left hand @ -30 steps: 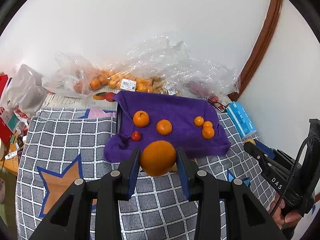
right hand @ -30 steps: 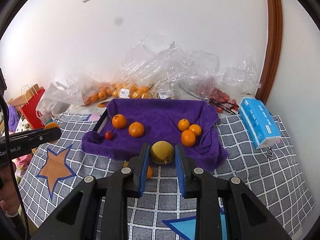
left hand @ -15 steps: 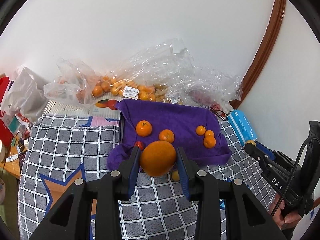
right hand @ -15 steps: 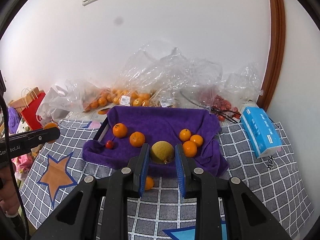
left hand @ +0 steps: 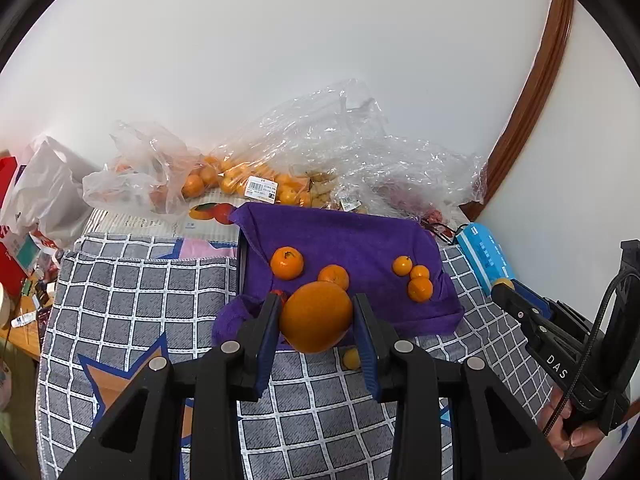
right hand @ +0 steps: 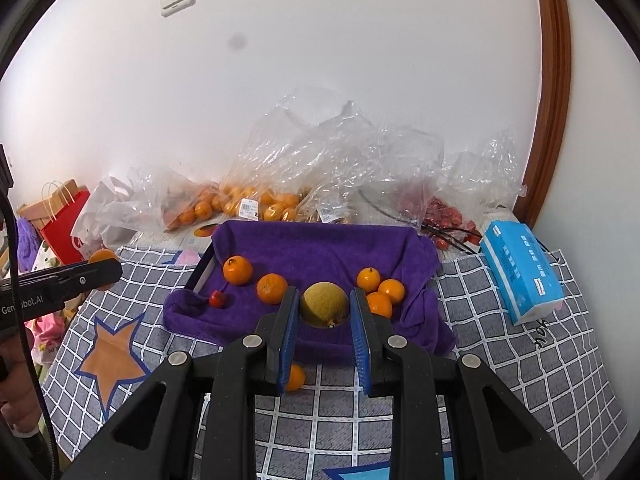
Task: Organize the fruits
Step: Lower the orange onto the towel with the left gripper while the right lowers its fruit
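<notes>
tongs on the left gripper (left hand: 316,326) are pinching a big orange (left hand: 316,317) at lower centre of the left wrist view, fingers spread to its width, above the purple towel (left hand: 360,240) edge. right gripper (right hand: 325,322) tongs are clamping a yellow-green fruit (right hand: 324,305) at centre frame, over the towel's near edge, narrower apart.

Left claw (left hand: 316,318) full with big orange (left hand: 316,317), right claw (right hand: 325,306) full with yellow-green fruit (right hand: 324,304). Purple towel (right hand: 320,248): open patch mid-back, between two mandarins (right hand: 254,278) on left and cluster of three (right hand: 381,290) on right. Cherry (right hand: 217,299) guards left front corner. Small stray orange (right hand: 295,377) on checked cloth (right hand: 500,360) just before towel. Plastic bags (right hand: 340,168) wall off rear; tissue pack (right hand: 520,272) blocks right side.
</notes>
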Action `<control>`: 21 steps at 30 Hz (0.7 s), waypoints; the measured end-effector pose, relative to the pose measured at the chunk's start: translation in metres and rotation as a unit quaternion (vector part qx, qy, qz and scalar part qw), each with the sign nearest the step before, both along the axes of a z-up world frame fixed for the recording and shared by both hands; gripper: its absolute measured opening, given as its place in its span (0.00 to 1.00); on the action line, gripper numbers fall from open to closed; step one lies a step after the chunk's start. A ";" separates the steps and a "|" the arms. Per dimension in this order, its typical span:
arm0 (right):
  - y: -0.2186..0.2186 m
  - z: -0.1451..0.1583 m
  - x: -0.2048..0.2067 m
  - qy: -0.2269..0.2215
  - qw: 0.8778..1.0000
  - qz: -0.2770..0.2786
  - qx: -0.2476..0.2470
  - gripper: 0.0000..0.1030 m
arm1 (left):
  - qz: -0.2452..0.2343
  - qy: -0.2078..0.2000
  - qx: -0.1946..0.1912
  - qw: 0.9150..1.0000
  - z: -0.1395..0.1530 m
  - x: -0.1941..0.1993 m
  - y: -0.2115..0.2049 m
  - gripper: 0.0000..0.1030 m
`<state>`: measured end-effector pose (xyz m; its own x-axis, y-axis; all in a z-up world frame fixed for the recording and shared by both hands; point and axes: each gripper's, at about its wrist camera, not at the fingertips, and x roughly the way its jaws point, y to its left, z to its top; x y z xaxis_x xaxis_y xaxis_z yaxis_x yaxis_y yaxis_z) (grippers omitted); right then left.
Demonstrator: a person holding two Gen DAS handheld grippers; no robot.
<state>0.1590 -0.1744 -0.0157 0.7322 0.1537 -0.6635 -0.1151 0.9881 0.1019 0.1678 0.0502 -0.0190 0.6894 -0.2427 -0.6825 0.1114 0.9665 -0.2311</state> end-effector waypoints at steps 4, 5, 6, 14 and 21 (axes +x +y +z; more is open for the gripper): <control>-0.001 0.000 0.003 0.001 1.000 -0.001 0.000 0.25 | 0.001 0.002 0.005 1.000 -0.001 0.007 -0.003 0.33; -0.002 -0.001 0.004 0.001 1.000 -0.002 0.000 0.25 | 0.000 0.003 0.004 1.000 -0.001 0.008 -0.003 0.33; -0.002 -0.001 0.005 0.002 1.000 -0.002 0.000 0.25 | 0.000 0.003 0.005 1.000 -0.001 0.009 -0.004 0.33; -0.004 -0.006 0.016 0.007 1.000 -0.006 -0.002 0.25 | 0.002 0.008 0.004 1.000 -0.007 0.018 -0.002 0.33; -0.003 -0.013 0.031 0.013 1.000 -0.008 -0.004 0.25 | 0.008 0.018 0.005 1.000 -0.016 0.031 0.003 0.33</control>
